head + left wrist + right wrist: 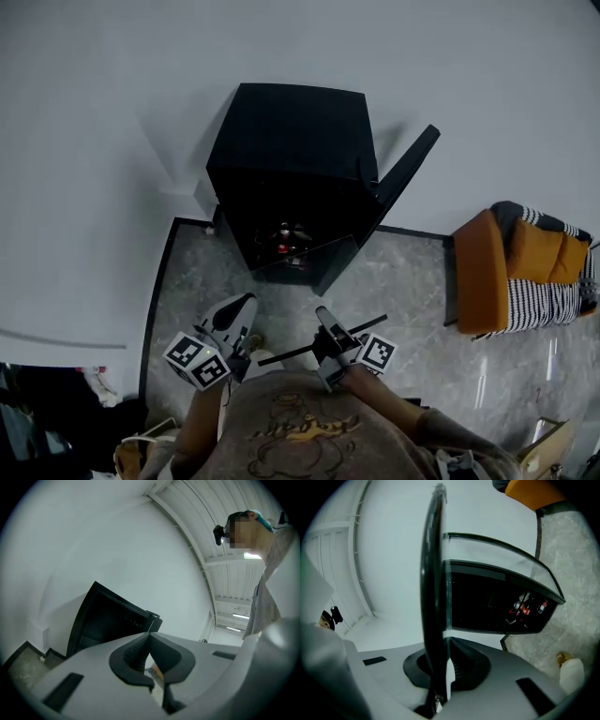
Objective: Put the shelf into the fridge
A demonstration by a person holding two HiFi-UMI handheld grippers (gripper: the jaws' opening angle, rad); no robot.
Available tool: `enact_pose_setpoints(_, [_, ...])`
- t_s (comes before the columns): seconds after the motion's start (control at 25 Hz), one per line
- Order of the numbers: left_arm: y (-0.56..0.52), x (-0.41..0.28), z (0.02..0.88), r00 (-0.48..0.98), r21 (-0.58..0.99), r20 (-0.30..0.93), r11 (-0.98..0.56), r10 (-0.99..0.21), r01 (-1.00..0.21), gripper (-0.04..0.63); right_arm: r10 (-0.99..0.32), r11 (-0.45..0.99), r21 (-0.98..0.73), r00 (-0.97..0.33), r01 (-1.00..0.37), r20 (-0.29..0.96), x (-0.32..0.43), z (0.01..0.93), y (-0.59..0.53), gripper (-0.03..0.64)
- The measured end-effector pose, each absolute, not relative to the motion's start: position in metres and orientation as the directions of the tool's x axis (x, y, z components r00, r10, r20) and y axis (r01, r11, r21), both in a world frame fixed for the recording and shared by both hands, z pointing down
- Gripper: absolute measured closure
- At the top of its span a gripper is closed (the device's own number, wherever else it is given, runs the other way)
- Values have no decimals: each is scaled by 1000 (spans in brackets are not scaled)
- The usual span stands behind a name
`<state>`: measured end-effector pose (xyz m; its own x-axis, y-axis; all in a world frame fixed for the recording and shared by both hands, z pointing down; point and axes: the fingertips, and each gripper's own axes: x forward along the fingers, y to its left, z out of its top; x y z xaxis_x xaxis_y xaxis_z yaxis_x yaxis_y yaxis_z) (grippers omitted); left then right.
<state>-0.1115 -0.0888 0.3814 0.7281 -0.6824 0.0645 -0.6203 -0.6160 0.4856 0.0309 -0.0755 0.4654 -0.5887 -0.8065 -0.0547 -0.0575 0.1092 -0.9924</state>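
Grey stone floor [412,281] meets a white wall [94,141], where the black fridge [291,159] stands with its door [408,169] open and small red-labelled items [286,236] low inside. Left gripper [239,309] and right gripper [328,323] sit side by side. The shelf [286,353] lies edge-on across the right one, well apart from the fridge.

Left gripper view: the 2 jaws are pressed together, holding nothing.

Right gripper view: the 2 jaws clamp the shelf's dark rim, and the pane stands upright before the fridge.

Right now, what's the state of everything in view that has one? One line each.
fridge: upright, shelf not yet in it.
fridge door: open.
glass shelf: outside the fridge, held by its edge.
right gripper: shut on the glass shelf.
left gripper: shut, empty.
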Motion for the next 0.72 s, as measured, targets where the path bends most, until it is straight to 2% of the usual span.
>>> enact_pose_setpoints(0.4, [-139, -116, 391, 829, 490, 107, -696, -549, -525, 591, -881, 86, -996, -469, -38, -58, 11, 477, -110, 591])
enact_pose_setpoints(0.72, [-165, -131, 397, 856, 477, 122, -727, -502, -494, 591, -922, 100, -995, -375, 7, -96, -6, 492, -125, 591])
